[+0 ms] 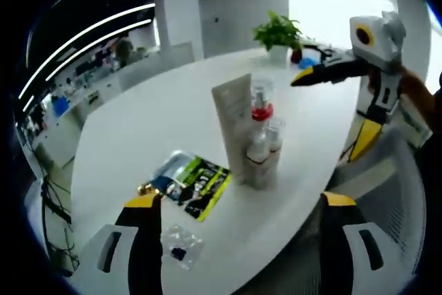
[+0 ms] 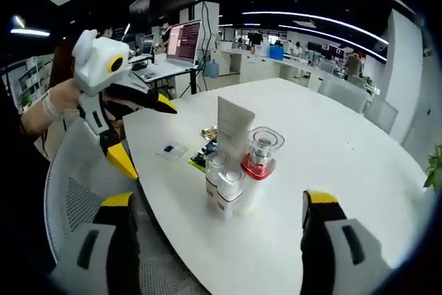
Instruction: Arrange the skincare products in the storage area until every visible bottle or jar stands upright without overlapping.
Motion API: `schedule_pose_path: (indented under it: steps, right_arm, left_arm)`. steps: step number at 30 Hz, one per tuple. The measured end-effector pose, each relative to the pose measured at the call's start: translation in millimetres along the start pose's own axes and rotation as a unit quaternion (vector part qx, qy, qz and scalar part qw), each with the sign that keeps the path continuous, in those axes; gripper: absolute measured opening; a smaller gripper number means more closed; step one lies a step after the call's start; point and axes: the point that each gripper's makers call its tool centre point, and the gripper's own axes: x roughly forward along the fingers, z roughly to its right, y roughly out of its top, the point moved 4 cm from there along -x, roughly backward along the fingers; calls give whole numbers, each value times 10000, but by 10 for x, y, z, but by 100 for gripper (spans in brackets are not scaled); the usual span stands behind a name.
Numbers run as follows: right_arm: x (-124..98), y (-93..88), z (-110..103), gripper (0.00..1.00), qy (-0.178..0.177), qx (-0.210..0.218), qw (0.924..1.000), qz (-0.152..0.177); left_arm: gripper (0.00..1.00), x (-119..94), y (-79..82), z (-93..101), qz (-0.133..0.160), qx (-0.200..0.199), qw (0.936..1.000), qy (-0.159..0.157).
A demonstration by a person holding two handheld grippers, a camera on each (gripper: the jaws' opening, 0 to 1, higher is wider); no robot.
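White round table (image 1: 138,129) in open office

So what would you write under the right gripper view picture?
Open tongs face a tube and bottles standing on a white table.

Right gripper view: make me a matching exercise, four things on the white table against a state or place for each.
Things:
1. tube
2. red-based jar
3. two small bottles
4. green and black packet

States:
A. lying flat on the table
B. standing side by side at the near edge
C. tallest, standing upright
D. upright, clear lid on top

Pairs: 1-C, 2-D, 3-B, 4-A
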Motion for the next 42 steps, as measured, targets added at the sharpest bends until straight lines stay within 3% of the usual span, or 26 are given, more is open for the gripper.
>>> schedule_pose_path:
  steps: [7, 15, 19, 25, 30, 37, 42]
  right_arm:
    - [-7, 38, -22, 100, 48, -71, 9999, 59]
    - [29, 121, 15, 100, -135, -113, 9998, 84]
    - [63, 144, 30, 100, -212, -44, 9998, 11]
    - [99, 231, 44, 100, -503, 69, 9987, 42]
    - [97, 245, 31, 100, -818, 303, 9962, -67]
    - [99, 321, -51, 99, -1141, 522, 9920, -111]
    - [123, 392, -140, 89, -1324, 624, 9892, -88]
  left_arm:
    - [97, -129, -81, -31, -29, -79, 10000, 48]
    - [97, -214, -120, -200, 86, -104, 9999, 4]
    - [97, -215, -187, -346, 3, -64, 10000, -21]
    - [97, -188, -269, -546, -115, 50, 9996, -270]
    - [97, -119, -406, -661, -333, 137, 9972, -654]
    - [97, -52, -484, -782, -347, 184, 9932, -1095]
    - [97, 3, -580, -849, -431, 300, 9895, -1345]
